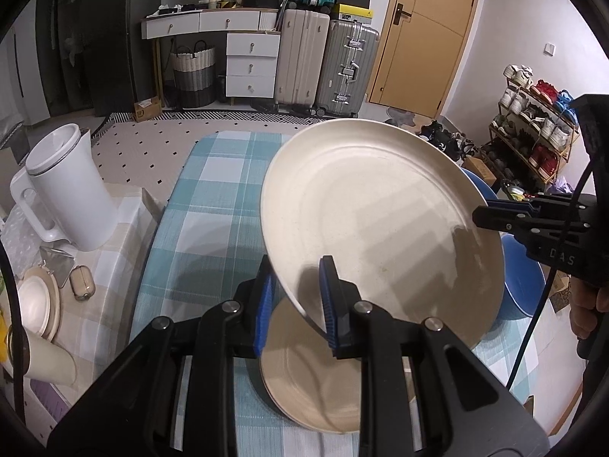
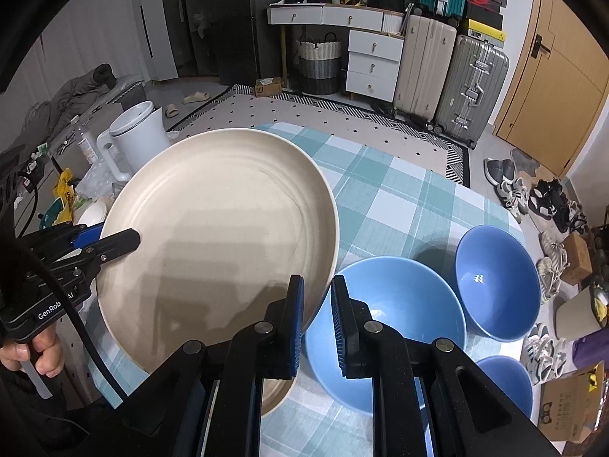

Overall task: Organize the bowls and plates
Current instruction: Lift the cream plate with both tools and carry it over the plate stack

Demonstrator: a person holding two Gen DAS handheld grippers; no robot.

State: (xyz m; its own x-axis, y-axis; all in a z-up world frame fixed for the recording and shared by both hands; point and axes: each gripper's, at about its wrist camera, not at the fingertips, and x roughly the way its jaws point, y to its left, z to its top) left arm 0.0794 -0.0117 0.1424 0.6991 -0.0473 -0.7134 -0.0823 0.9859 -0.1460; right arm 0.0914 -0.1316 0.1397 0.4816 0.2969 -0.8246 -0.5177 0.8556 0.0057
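A large round cream plate [image 2: 220,236] hangs tilted above the teal-checked surface [image 2: 399,205], over a stack of cream plates [image 1: 312,373]. The left claw [image 1: 297,304] and right claw [image 2: 318,323] each pinch opposite rims. Three blue bowls [image 2: 396,316] sit nearby.

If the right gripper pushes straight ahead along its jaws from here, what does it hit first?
Most likely the nearest blue bowl, which lies just beyond and below the right gripper. Its jaws are already shut on the rim of the cream plate, so the plate would travel with it. Depth is hard to judge through the fisheye.
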